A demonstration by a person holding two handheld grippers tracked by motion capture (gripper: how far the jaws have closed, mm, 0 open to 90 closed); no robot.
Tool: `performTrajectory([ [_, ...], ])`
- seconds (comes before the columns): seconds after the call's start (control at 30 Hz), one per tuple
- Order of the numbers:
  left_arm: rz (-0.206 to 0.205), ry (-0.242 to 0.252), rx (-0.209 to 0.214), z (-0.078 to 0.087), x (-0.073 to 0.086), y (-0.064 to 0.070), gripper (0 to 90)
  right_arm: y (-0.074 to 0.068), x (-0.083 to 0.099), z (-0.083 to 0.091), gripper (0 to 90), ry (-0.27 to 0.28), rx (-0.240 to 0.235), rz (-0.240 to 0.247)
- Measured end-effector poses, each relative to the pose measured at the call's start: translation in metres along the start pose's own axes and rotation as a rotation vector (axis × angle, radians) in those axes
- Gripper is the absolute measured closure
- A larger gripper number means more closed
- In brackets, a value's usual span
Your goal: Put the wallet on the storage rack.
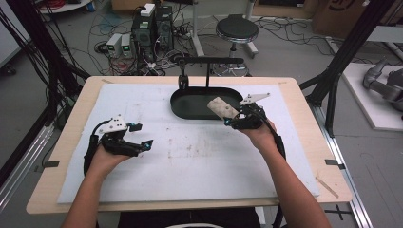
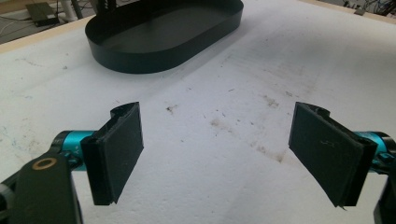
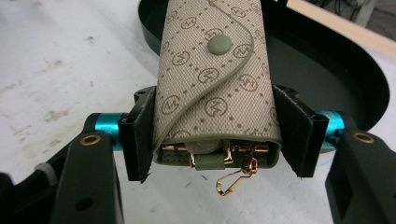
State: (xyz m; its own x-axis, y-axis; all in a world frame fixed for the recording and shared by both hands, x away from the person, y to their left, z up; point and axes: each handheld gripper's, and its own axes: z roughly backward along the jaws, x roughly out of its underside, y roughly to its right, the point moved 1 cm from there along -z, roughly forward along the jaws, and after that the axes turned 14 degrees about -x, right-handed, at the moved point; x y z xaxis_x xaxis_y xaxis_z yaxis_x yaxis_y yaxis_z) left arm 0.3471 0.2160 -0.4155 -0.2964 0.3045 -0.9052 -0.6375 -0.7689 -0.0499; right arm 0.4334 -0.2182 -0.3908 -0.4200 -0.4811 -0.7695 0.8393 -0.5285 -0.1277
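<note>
A beige patterned key pouch [image 3: 215, 84] with a snap button and gold clips at its near end is clamped between my right gripper's [image 3: 217, 130] two black jaws. In the high view the pouch [image 1: 222, 108] sticks out from the right gripper [image 1: 237, 118] over the near right rim of the black oval tray [image 1: 190, 107]. My left gripper [image 1: 145, 142] is held low over the white mat at the left, jaws wide apart with nothing between them. In the left gripper view the tray [image 2: 163, 35] lies ahead of the left gripper [image 2: 217, 149], apart from it.
A white foam mat [image 1: 190, 156] covers the wooden table [image 1: 62, 161]. A black stand with a horizontal bar [image 1: 209, 61] rises behind the tray. Beyond the table are a stool [image 1: 236, 31], computer cases [image 1: 152, 28] and cables on the floor.
</note>
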Motion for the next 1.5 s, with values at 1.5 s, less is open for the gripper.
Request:
performTrajectory([
  [1.5,0.012,-0.005,-0.005,0.004,0.005,0.001,17.7,0.062,-0.046,-0.099,37.3,-0.142,0.008,0.012],
])
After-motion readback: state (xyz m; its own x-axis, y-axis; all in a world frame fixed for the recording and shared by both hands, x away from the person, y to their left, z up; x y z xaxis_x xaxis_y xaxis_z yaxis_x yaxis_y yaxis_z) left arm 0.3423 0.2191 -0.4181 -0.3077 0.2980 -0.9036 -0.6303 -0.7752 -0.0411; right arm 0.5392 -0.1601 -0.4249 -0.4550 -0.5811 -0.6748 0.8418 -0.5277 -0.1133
